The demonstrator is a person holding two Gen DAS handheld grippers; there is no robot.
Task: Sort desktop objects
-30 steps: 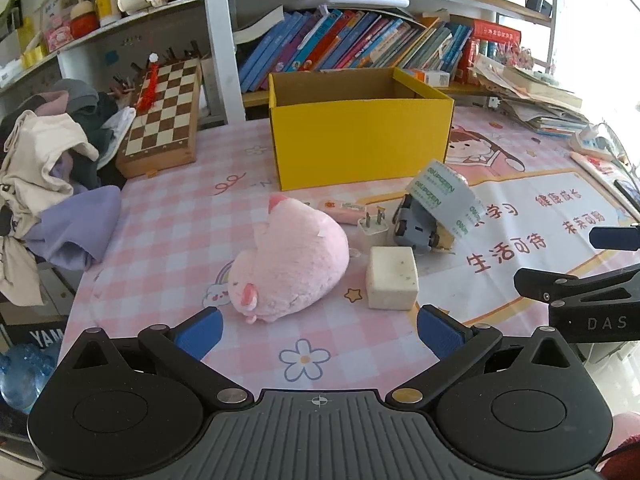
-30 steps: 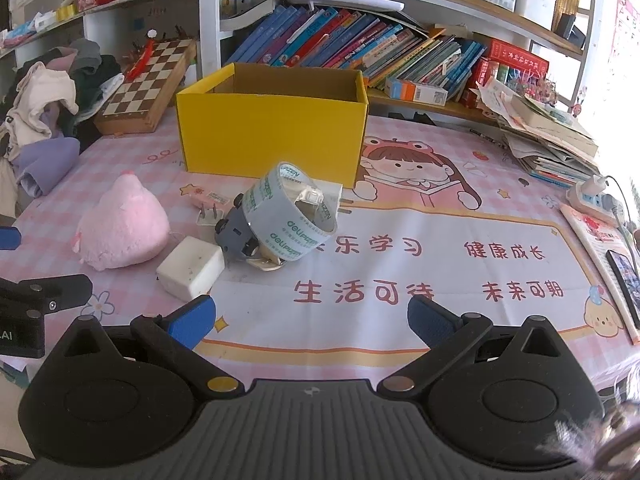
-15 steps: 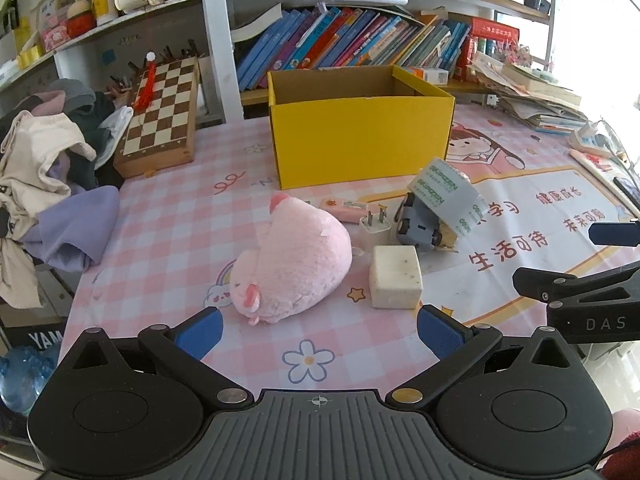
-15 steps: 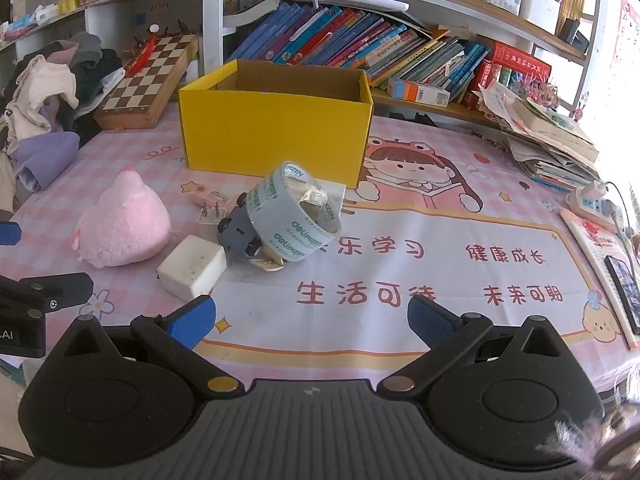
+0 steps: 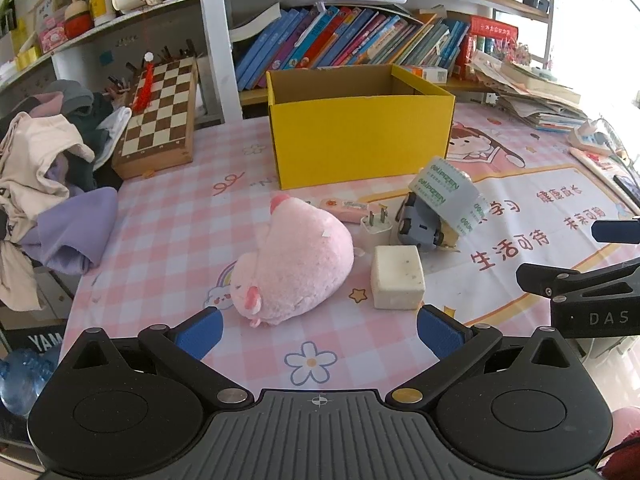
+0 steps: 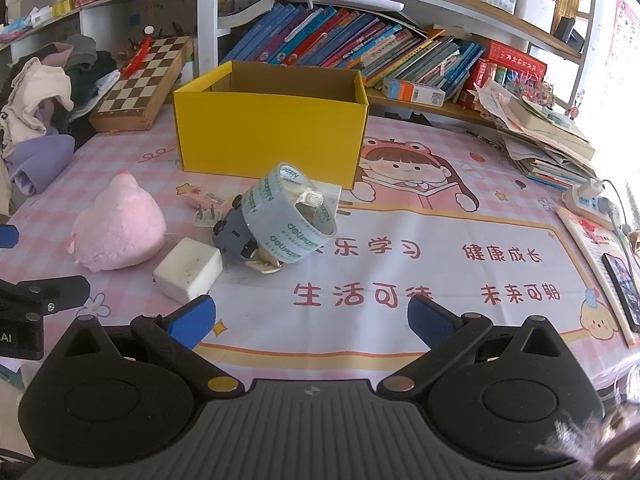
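Note:
A pink plush toy (image 5: 294, 258) lies on the table just ahead of my open, empty left gripper (image 5: 318, 330). To its right are a white block (image 5: 396, 278), a white plug (image 5: 376, 230), a grey toy car (image 5: 420, 226) and a clear tape roll (image 5: 446, 196) leaning on the car. An open yellow box (image 5: 360, 140) stands behind them. In the right wrist view the tape roll (image 6: 288, 216), car (image 6: 234, 234), block (image 6: 188, 270) and plush (image 6: 118, 228) lie ahead and to the left of my open, empty right gripper (image 6: 310, 320). The yellow box (image 6: 270, 134) stands beyond.
A chessboard (image 5: 160, 114) and a heap of clothes (image 5: 48, 168) sit at the left. Shelves of books (image 6: 360, 48) run behind the box. Stacked papers (image 6: 548, 140), a power strip (image 6: 592, 202) and a phone (image 6: 624, 286) lie at the right edge.
Both grippers have edged slightly closer to the objects. Nothing on the table has moved, and both grippers stay open.

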